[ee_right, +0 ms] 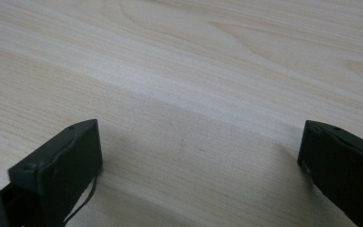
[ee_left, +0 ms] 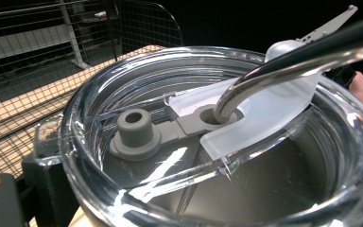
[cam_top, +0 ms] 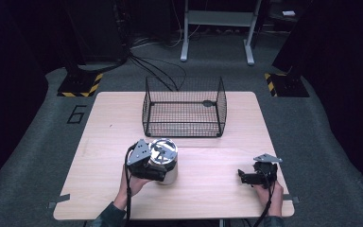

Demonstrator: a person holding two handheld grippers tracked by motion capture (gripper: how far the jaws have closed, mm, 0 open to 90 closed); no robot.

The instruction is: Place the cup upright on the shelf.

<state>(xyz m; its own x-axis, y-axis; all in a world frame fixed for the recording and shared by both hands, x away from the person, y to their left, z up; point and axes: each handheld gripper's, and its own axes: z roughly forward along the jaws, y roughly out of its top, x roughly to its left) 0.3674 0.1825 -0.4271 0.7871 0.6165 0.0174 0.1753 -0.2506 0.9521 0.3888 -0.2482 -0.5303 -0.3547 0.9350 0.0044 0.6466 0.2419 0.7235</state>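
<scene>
Your left gripper [cam_top: 157,166] clamps the shiny steel tumbler with clear lid [cam_top: 164,160], just before the black wire basket [cam_top: 184,108]; your right gripper [cam_top: 248,176] rests gaping, well right of the tumbler.

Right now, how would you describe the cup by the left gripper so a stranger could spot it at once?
On the pale wooden table, in front of the black wire basket, stands a shiny steel tumbler at the left gripper. Its clear plastic lid with a grey stopper and bent metal straw sets it apart.
</scene>
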